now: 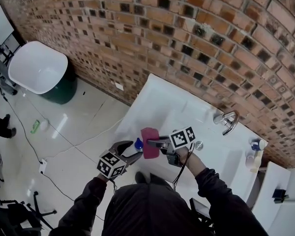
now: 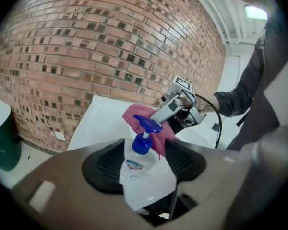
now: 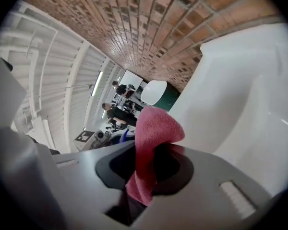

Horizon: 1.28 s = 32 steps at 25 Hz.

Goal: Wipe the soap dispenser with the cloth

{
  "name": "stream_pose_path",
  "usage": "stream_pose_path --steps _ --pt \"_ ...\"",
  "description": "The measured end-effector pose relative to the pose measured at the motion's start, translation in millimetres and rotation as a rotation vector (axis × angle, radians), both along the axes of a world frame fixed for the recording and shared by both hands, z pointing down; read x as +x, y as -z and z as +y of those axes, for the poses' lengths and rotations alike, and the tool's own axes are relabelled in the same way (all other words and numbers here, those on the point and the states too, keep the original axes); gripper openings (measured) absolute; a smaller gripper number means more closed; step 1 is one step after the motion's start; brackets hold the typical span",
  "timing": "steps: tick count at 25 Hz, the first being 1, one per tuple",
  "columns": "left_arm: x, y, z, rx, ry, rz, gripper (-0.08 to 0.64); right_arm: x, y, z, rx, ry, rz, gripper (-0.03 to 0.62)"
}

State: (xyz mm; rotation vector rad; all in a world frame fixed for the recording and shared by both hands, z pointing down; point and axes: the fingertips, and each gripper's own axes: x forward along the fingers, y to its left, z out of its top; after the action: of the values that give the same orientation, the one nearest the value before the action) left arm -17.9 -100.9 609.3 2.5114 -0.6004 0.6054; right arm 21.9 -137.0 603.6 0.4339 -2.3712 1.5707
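Note:
The soap dispenser (image 2: 140,161) is a white bottle with a blue pump (image 1: 138,143). It stands upright between the pads of my left gripper (image 2: 144,158), which press on its sides. My right gripper (image 3: 146,166) is shut on a pink cloth (image 3: 152,138), and a loose fold sticks out past the jaws. In the head view the cloth (image 1: 150,142) hangs right beside the pump, over the front edge of the white sink (image 1: 172,102). The left gripper (image 1: 135,150) and right gripper (image 1: 155,143) face each other. From the left gripper view the cloth (image 2: 132,114) lies just behind the pump.
A chrome faucet (image 1: 229,121) stands at the sink's back right, with small bottles (image 1: 257,144) near the right end. A brick wall (image 1: 196,38) runs behind. A green bin with a white lid (image 1: 39,67) stands on the floor at left, and cables (image 1: 24,132) cross the floor.

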Motion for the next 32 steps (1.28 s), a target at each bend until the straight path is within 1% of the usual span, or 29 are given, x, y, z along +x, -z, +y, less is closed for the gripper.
stream_pose_path --steps 2,5,8,10,14,16,18,21,22,24,27,29,32 --pt "3.6 -4.5 1.6 -0.012 -0.012 -0.014 0.252 -4.7 -14.6 5.0 -0.028 0.048 0.035 0.074" --pt "4.8 -6.8 -0.5 -0.021 -0.001 -0.022 0.252 -10.1 -40.3 11.8 -0.058 0.104 0.101 0.074" --pt "3.5 -7.6 -3.1 -0.021 0.007 -0.027 0.252 -12.9 -63.8 12.5 -0.090 0.102 0.146 0.074" --pt "3.4 -8.0 -3.6 -0.020 0.006 -0.032 0.252 -13.1 -81.4 12.3 -0.097 0.093 0.204 0.074" --pt "4.8 -7.9 -4.2 -0.019 0.009 -0.039 0.251 -11.2 -112.9 13.4 -0.081 0.078 0.347 0.074" --pt "6.1 -8.2 -3.5 -0.019 0.006 -0.042 0.252 -10.0 -124.5 14.5 -0.049 0.075 0.418 0.074" --pt "6.1 -8.5 -3.5 -0.019 0.005 -0.043 0.252 -9.6 -128.5 14.1 -0.010 0.073 0.461 0.074" --pt "3.7 -10.4 -4.6 -0.017 0.013 -0.060 0.252 -6.0 -121.0 12.8 0.042 0.085 0.482 0.074" --pt "1.5 -11.8 -4.6 -0.008 0.021 -0.083 0.254 -3.8 -114.9 12.2 0.061 0.087 0.478 0.074" --pt "-3.3 -13.1 -1.8 0.020 0.039 -0.153 0.290 0.4 -98.5 11.7 0.098 0.087 0.457 0.074" --pt "-3.5 -22.3 7.9 0.049 0.058 -0.250 0.293 6.6 -75.8 13.6 0.140 0.088 0.423 0.074" --pt "-0.4 -31.4 10.6 0.033 0.102 -0.280 0.296 10.1 -68.1 15.9 0.164 0.093 0.425 0.074" --pt "3.9 -47.1 8.4 0.019 0.196 -0.330 0.309 13.7 -64.6 19.9 0.198 0.106 0.451 0.074"
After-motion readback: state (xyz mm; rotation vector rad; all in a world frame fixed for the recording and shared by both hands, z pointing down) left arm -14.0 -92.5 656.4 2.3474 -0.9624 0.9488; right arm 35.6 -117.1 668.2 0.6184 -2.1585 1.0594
